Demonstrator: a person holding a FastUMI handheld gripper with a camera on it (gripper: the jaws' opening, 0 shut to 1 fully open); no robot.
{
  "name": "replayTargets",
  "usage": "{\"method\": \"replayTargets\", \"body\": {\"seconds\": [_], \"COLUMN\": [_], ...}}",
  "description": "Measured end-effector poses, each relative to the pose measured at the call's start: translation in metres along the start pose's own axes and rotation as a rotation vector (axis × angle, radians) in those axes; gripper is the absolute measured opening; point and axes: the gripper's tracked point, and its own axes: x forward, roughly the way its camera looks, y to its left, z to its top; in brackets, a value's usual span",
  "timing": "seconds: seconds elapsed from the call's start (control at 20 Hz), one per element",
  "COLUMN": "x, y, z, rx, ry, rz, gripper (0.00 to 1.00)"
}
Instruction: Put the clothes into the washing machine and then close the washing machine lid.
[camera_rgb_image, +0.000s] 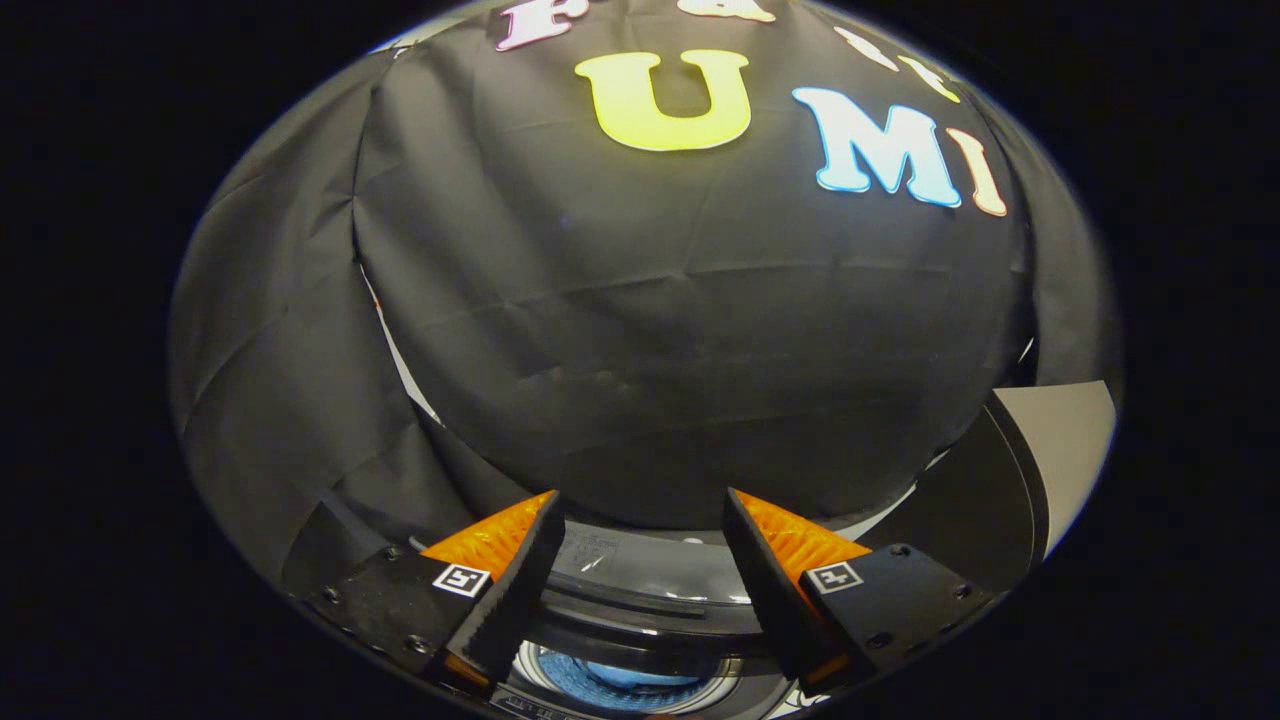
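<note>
Two fingers of the hand-held gripper (640, 545) spread apart, empty, above the washing machine (640, 610), seemingly open.

Below my gripper (640, 580), the washing machine (650, 590) top is glossy black with grey reflections. Its drum (625, 685) looks blue with a pale ring around it. Right of the washing machine, the raised lid (1000, 500) is black, with a light grey face.
</note>
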Motion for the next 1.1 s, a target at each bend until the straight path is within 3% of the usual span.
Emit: {"method": "replayTargets", "body": {"seconds": [0.55, 0.7, 0.9, 1.1], "x": [-0.02, -0.022, -0.041, -0.065], "y": [0.006, 0.013, 0.02, 0.042], "z": [-0.026, -0.046, -0.086, -0.116], "rx": [-0.015, 0.011, 0.055, -0.018], "ry": [-0.051, -0.02, 0.008, -0.006], "rz": [-0.023, 0.01, -0.011, 0.01], "gripper": [0.99, 0.99, 1.0, 0.99]}}
